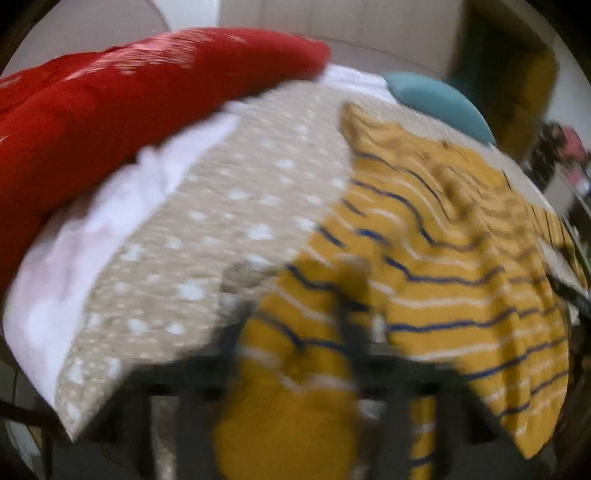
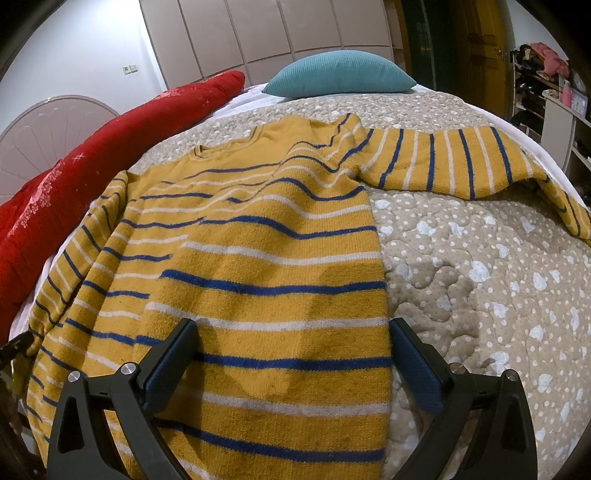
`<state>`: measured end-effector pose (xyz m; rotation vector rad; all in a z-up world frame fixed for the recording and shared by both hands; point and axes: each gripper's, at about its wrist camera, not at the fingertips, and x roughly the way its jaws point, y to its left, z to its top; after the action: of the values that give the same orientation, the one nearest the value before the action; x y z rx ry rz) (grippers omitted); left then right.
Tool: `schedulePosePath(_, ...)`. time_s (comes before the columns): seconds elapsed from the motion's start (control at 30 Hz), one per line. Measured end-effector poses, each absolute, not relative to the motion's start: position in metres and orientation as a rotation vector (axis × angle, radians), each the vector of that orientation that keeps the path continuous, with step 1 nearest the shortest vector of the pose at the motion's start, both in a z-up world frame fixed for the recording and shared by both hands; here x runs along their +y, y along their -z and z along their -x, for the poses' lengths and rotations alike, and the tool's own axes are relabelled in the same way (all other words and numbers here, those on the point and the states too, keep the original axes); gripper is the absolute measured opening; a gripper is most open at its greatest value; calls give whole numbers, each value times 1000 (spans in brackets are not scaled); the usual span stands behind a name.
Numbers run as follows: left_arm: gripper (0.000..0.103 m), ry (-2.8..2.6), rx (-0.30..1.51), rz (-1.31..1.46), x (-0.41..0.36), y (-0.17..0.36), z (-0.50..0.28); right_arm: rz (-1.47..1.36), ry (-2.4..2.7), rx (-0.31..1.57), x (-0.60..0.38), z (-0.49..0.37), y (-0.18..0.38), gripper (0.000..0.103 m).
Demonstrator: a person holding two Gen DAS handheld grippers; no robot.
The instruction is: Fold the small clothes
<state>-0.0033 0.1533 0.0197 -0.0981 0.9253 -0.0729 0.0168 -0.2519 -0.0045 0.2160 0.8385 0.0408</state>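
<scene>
- Beige quilted bedspread with white dots and pale heart shapes (image 2: 480,258) covers a bed, with a padded panelled headboard (image 2: 258,33) behind it and a yellow wooden door (image 2: 476,44) to the far right.
- A teal textured pillow (image 2: 340,75) lies at the head of the bed, and a long red quilted blanket (image 2: 92,155) is bunched along the bed's left edge, with white sheet showing beneath it.
- A cluttered shelf unit (image 2: 554,92) stands at the right edge of the room.
- The mustard-yellow knitted sweater with blue and white stripes (image 2: 266,266) is spread front-up on the bedspread, neckline toward the pillow and hem toward the camera.
- One sleeve stretches out sideways to the right and drapes over the bed's edge; the other sleeve is rumpled along the left side, near the red blanket.
- The right hand-held gripper (image 2: 293,354) sits low over the sweater's lower body, its jaws spread wide; one blue-padded finger is over the knit and the other is at the sweater's right side edge, over the bedspread. Nothing is held between them.
- The left wrist view is heavily motion-blurred. The left hand-held gripper (image 1: 291,332) is at the sweater's left side, and yellow striped fabric appears bunched between its dark fingers, but I cannot tell whether the jaws are clamped on it.
</scene>
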Motion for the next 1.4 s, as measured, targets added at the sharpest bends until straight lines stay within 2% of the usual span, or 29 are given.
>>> schedulePosePath(0.07,12,70,931,80,154,-27,-1,-202,-33,846,-251,-17,4,103)
schedulePosePath(0.3,12,-386,810,-137,221,-72,-35,-169,-16,858,-244,-23,5,103)
schedulePosePath(0.43,17,-528,798,-100,263,-85,-49,-169,-16,858,-244,-23,6,103)
schedulePosePath(0.5,19,-503,785,-51,260,-90,-39,-170,-16,858,-244,-22,6,103)
schedulePosePath(0.57,39,-448,776,-43,238,-92,-23,-170,-17,857,-243,-23,6,103)
schedulePosePath(0.67,55,-304,755,5,196,-94,13,-178,-20,855,-244,-23,6,103)
schedulePosePath(0.73,60,-206,758,40,170,-90,37,-186,-22,861,-245,-23,5,103)
schedulePosePath(0.8,61,-133,776,79,143,-84,50,-223,-47,879,-253,-20,-2,100)
schedulePosePath(0.83,61,-106,785,99,131,-80,54,-295,-75,854,-266,-8,-10,94)
schedulePosePath(1.0,62,-17,811,107,77,-64,70,-379,-28,852,-306,36,-18,93)
schedulePosePath(1.17,62,-2,860,121,53,-52,73,-369,-70,886,-292,67,-4,86)
schedulePosePath(1.2,62,7,869,133,49,-52,76,-330,-62,881,-283,70,-3,83)
schedulePosePath(1.23,62,18,873,140,44,-54,81,-283,-45,878,-269,71,-2,75)
schedulePosePath(1.3,62,29,867,124,36,-59,89,-243,-54,867,-256,74,-1,50)
schedulePosePath(1.33,62,29,856,106,32,-64,94,-235,-91,868,-250,75,-2,30)
schedulePosePath(1.37,62,27,845,92,30,-69,98,-233,-110,868,-250,77,-3,17)
schedulePosePath(1.4,62,25,833,81,28,-73,102,-235,-126,863,-249,77,-6,13)
